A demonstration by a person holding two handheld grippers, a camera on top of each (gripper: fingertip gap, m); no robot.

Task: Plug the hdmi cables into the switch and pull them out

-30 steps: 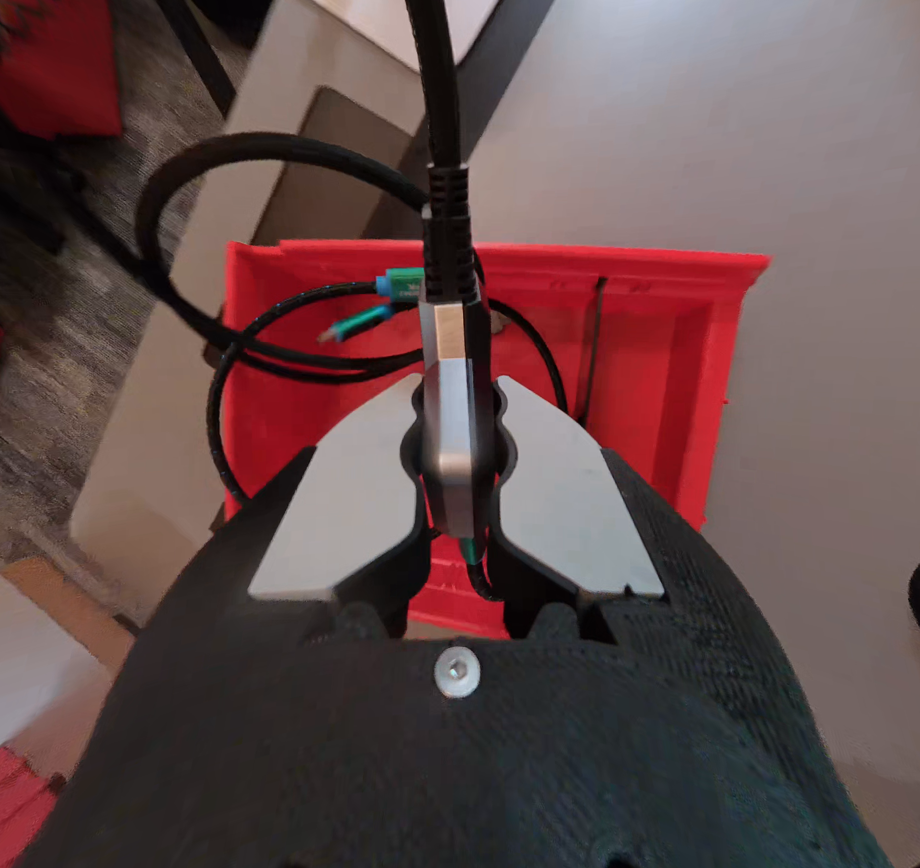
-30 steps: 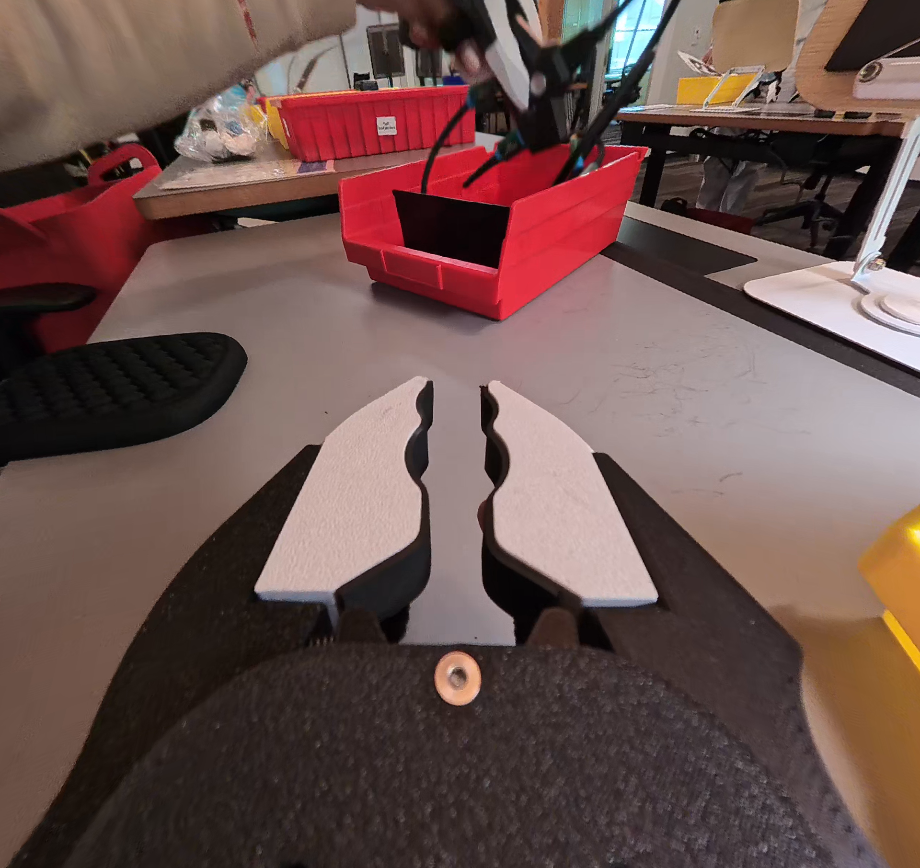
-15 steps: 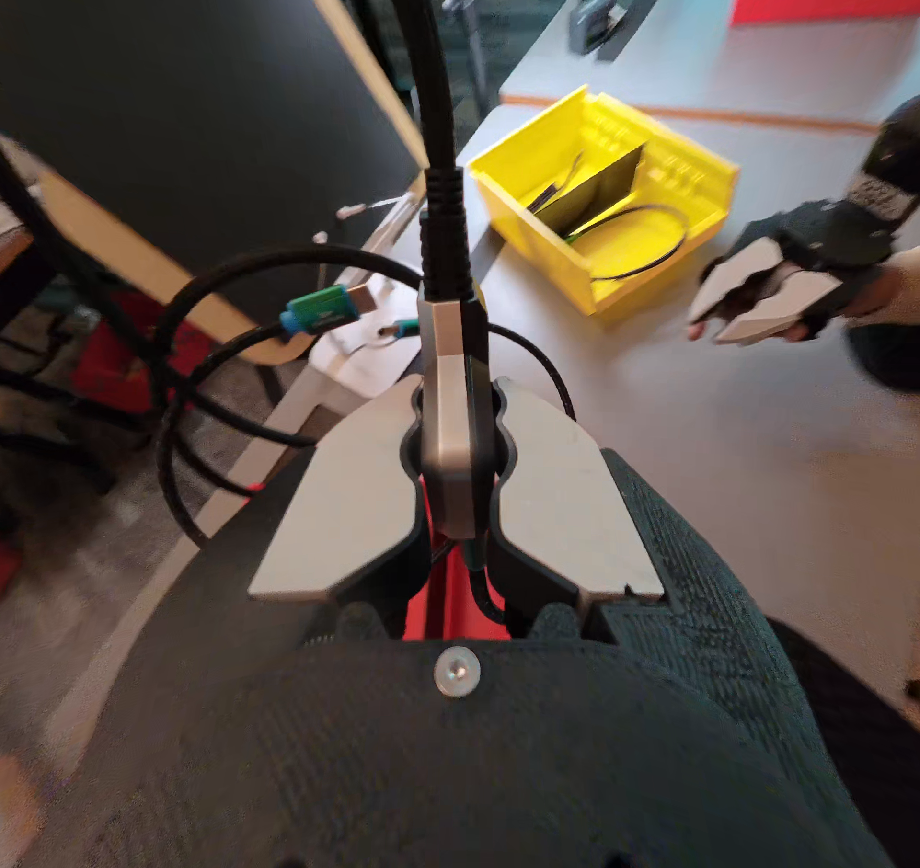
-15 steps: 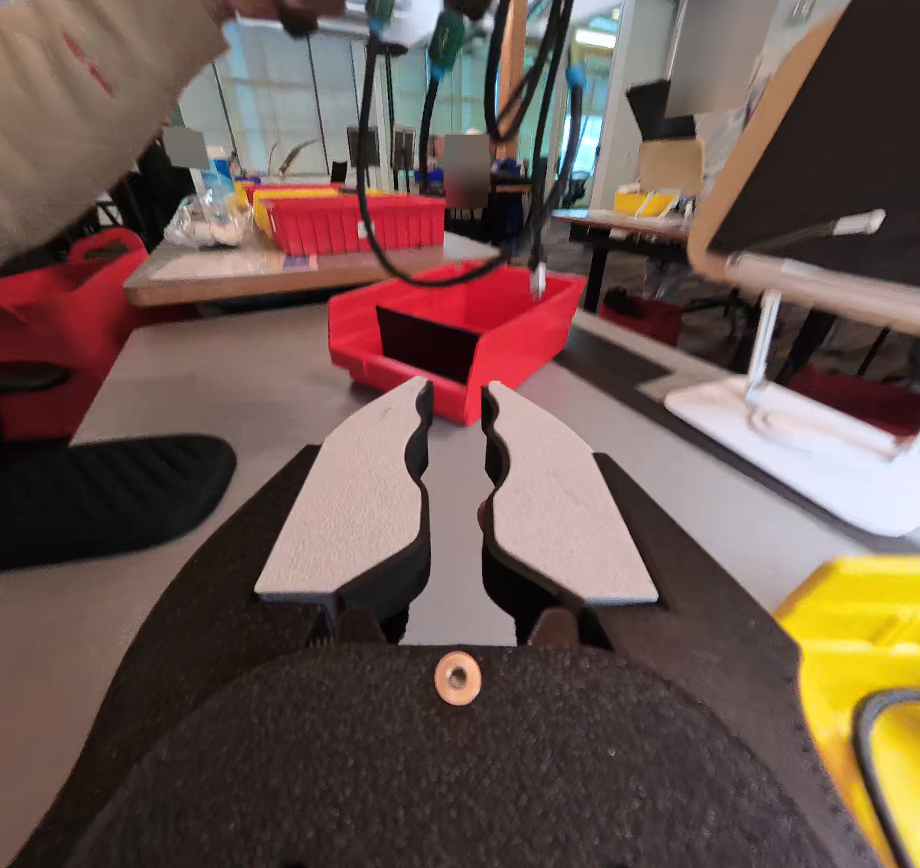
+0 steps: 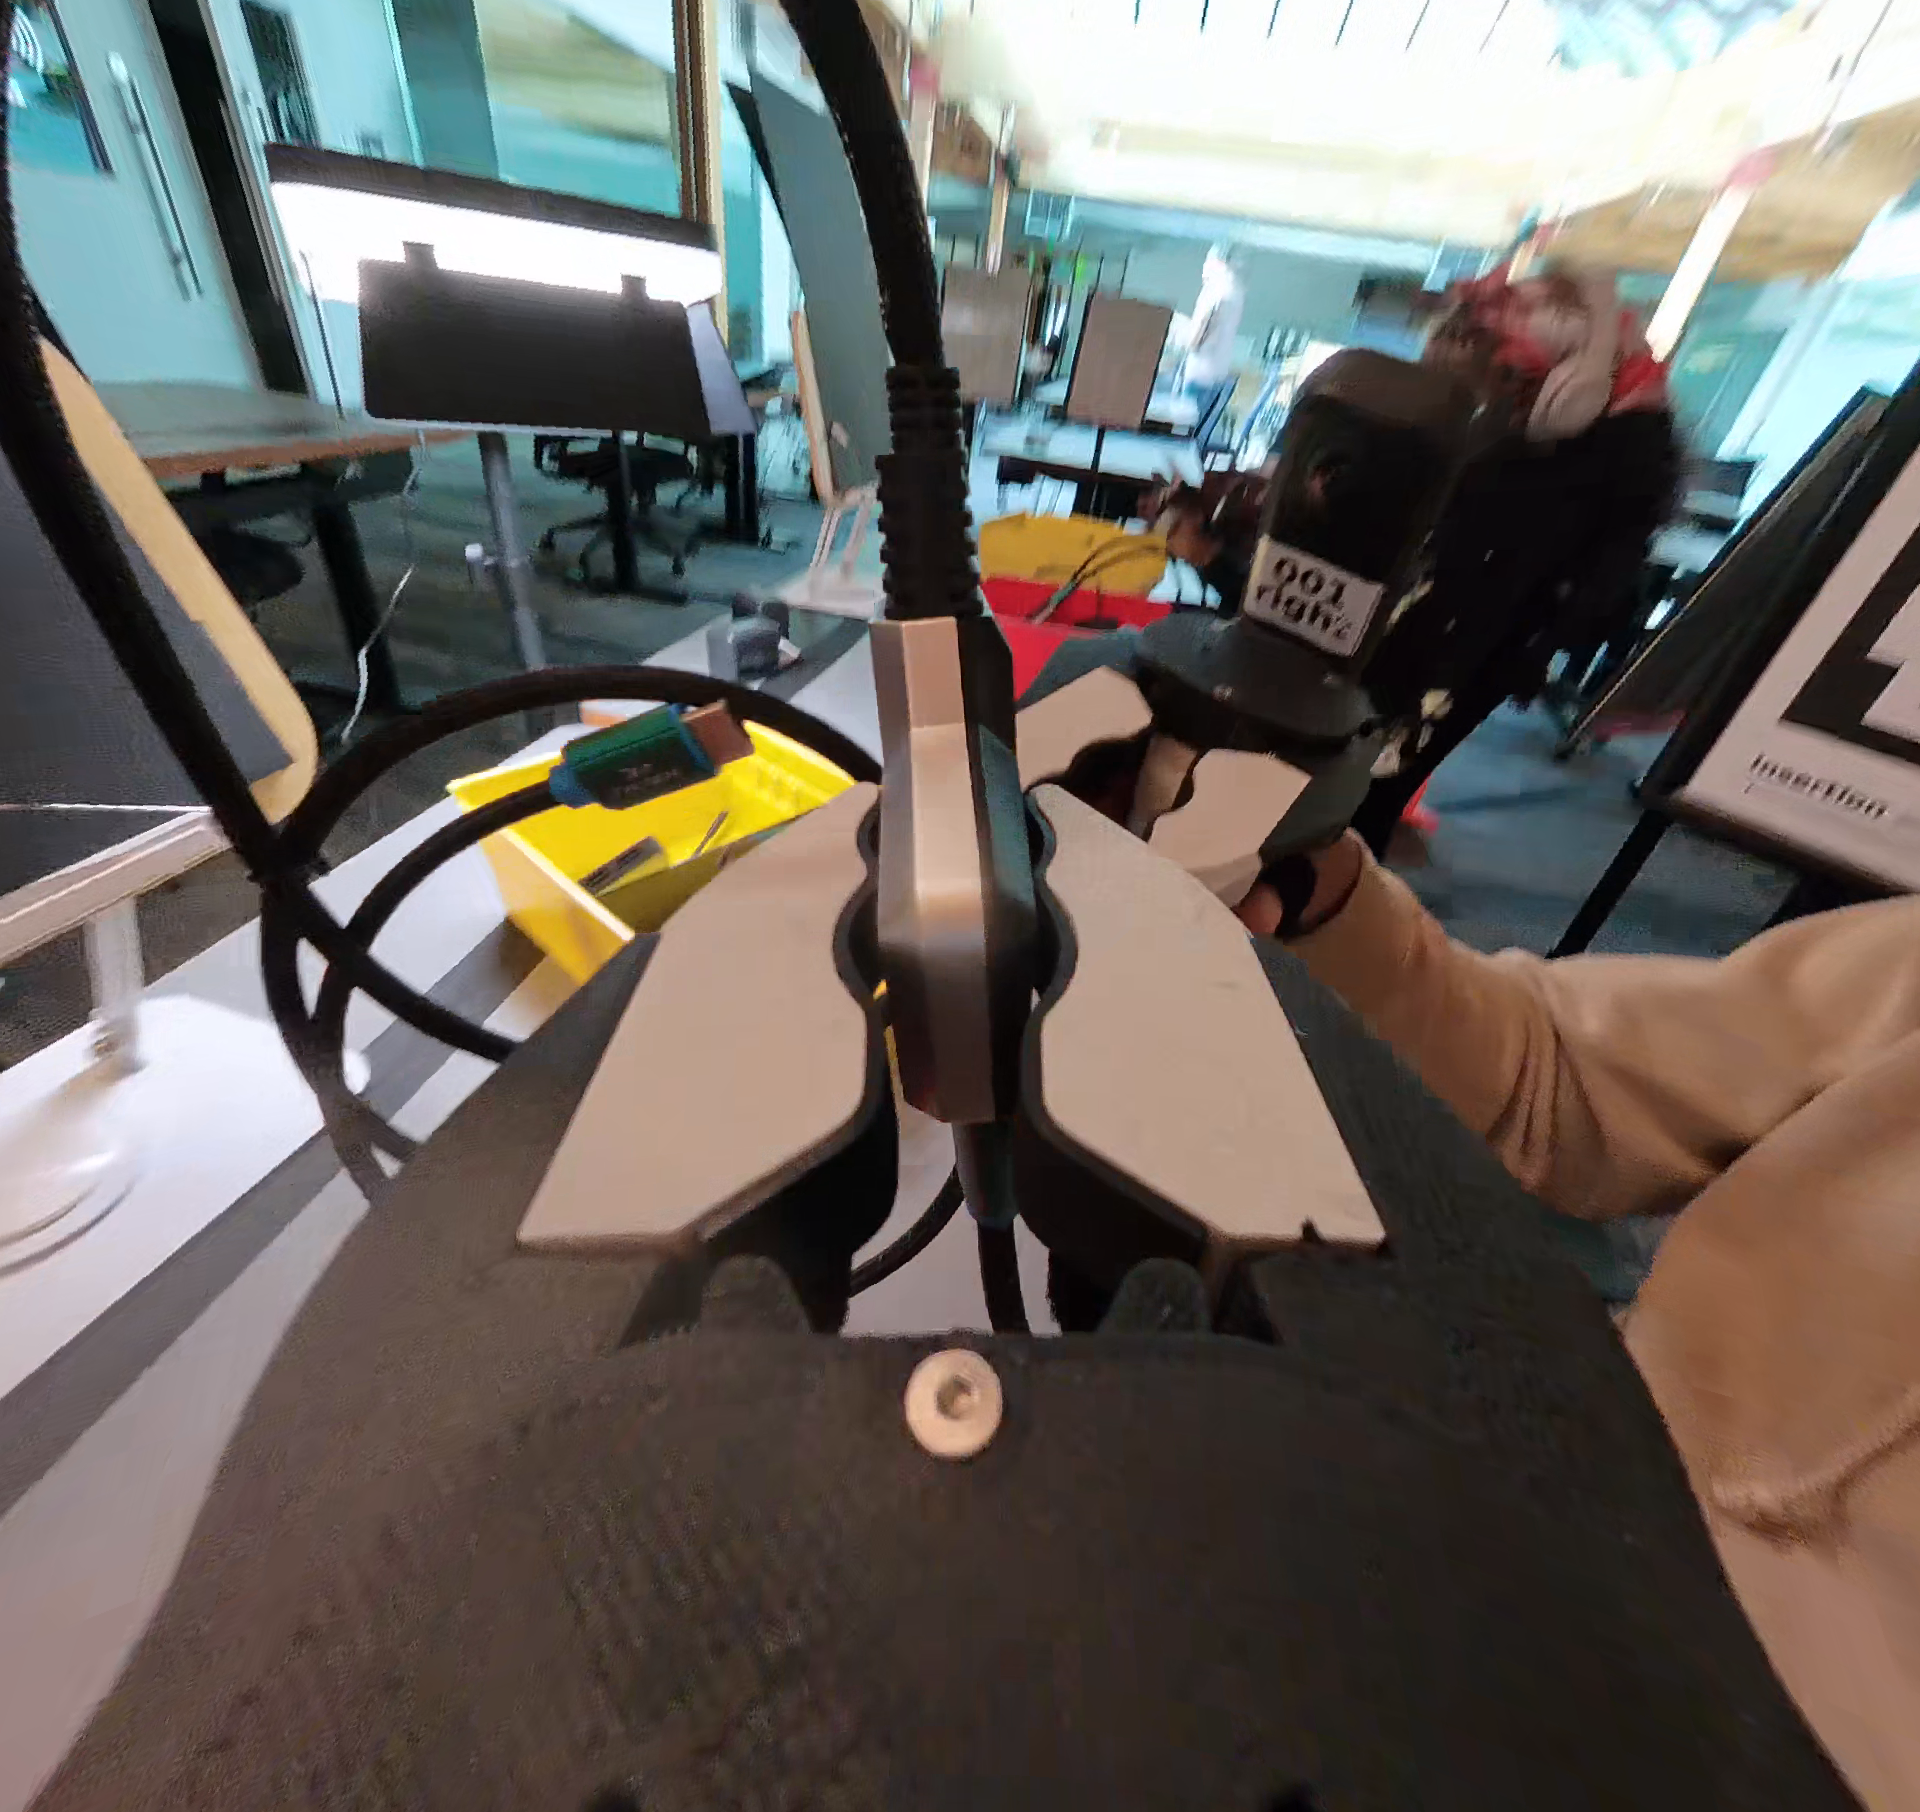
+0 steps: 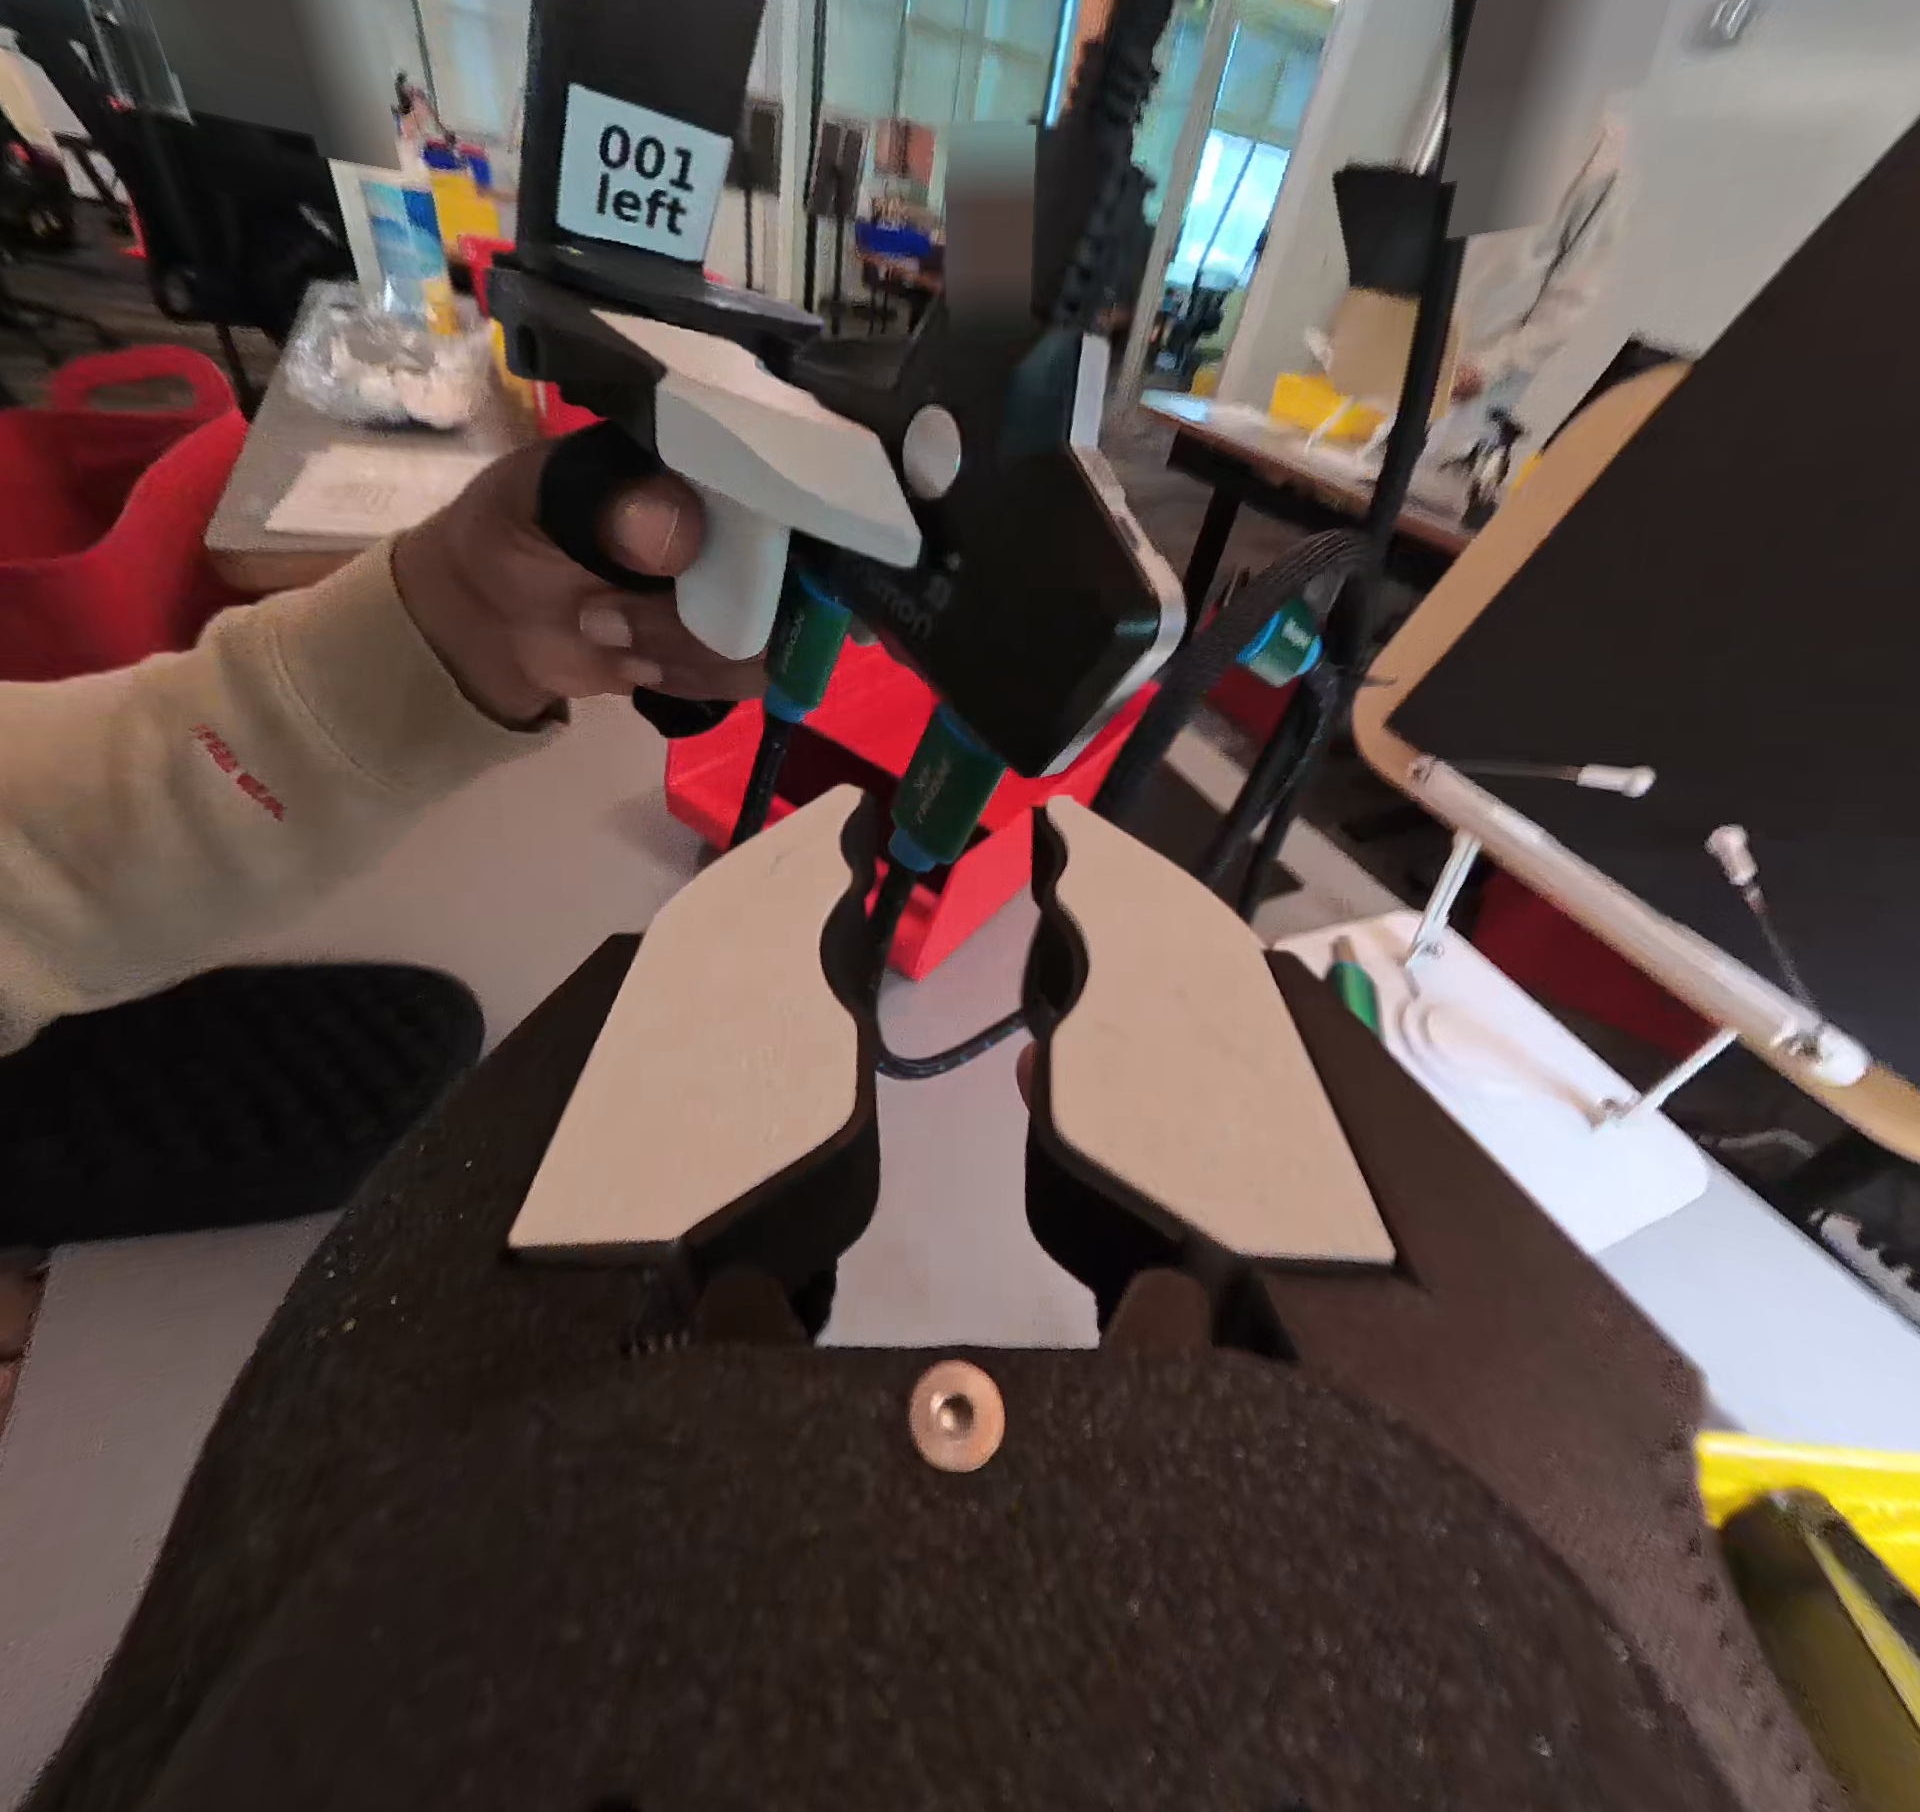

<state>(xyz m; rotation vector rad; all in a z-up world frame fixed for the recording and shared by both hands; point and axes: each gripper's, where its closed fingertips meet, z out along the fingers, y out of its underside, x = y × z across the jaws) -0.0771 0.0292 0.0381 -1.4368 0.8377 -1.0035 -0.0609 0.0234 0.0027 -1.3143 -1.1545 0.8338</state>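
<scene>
My left gripper [image 5: 951,889] is shut on the HDMI switch [image 5: 935,827], a flat silver and black box held edge-on in the air. A thick black cable [image 5: 914,474] rises from its top. In the right wrist view the switch [image 6: 1039,599] hangs tilted from the left gripper [image 6: 883,515]. Two green HDMI plugs sit in its lower edge. My right gripper [image 6: 951,827] is open, its tips on either side of the nearer plug [image 6: 940,791]. The other plug [image 6: 805,645] is behind it. A loose green plug [image 5: 649,760] dangles at the left.
A red bin [image 6: 831,754] stands on the grey table [image 6: 520,879] below the switch. A yellow bin [image 5: 665,837] is at the right side. A white stand base [image 6: 1507,1087] with a dark board is at the right, and a black armrest [image 6: 208,1087] at the left. The gap from one gripper's tips to the other's is roughly 4 cm.
My left gripper has lifted the switch and its cables out of the red bin and swung it towards the right gripper. The right gripper has risen to the hanging plug.
</scene>
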